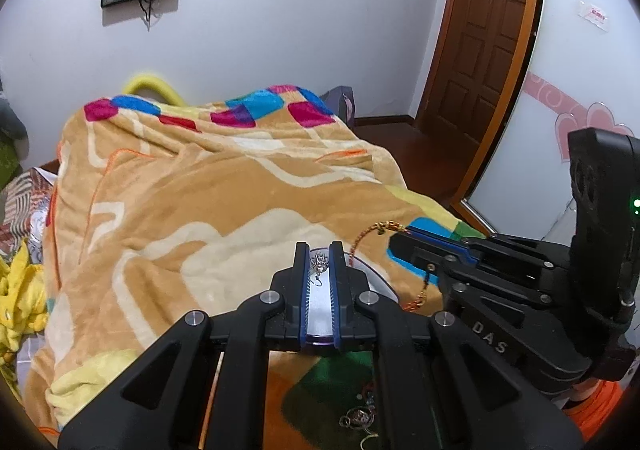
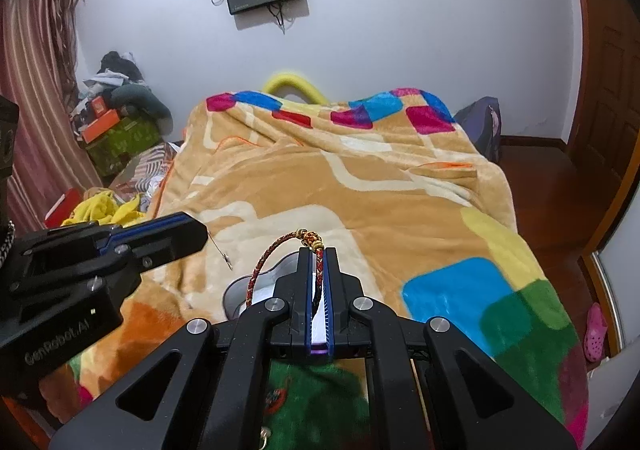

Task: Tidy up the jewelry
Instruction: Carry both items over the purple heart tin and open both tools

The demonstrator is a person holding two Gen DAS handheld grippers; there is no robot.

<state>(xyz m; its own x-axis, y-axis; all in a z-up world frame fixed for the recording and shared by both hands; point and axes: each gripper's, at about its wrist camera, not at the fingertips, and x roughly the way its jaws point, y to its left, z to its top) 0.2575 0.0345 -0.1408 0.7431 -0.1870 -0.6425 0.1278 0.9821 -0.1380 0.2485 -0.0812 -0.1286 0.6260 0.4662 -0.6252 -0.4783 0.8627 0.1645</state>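
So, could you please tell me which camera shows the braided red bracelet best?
The right wrist view: the braided red cord bracelet arcs up from the right claw, gold beads visible. The left wrist view shows only thin stretches of it beside that claw.

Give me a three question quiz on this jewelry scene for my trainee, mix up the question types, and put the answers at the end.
1. True or false: the left tongs are shut on a silver earring.
2. Multiple choice: what do the right tongs hold? A) a watch B) a red braided bracelet C) a comb
3. Fill in: below both tongs a white ____ rests on the blanket.

Key: 1 true; 2 B; 3 dish
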